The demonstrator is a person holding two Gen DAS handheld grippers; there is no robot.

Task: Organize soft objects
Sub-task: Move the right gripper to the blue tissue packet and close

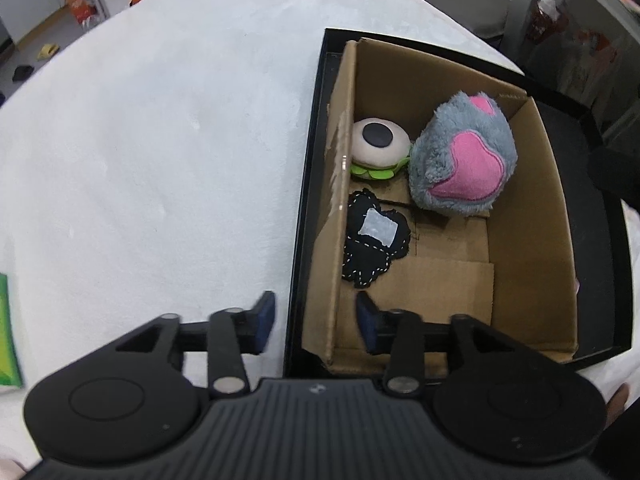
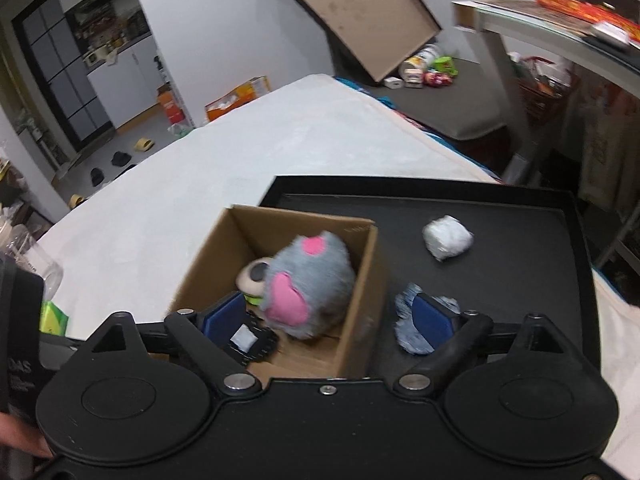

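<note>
Three soft toys inside cardboard box (image 1: 532, 216): grey-pink plush (image 1: 464, 156) at far end, eyeball burger (image 1: 380, 148) just beside it, black stitched patch (image 1: 376, 240) nearer. Left hand-held gripper (image 1: 316, 322) part open, empty, straddling box's near-left wall. Right hand-held gripper (image 2: 328, 316) wide open, gripping nothing. White ball (image 2: 447, 237) and blue-grey rag (image 2: 412, 328) outside box, on black tray (image 2: 520, 280).

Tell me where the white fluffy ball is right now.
In the right wrist view, the white fluffy ball lies on the black tray, right of the cardboard box and beyond the blue-grey fuzzy toy.
</note>
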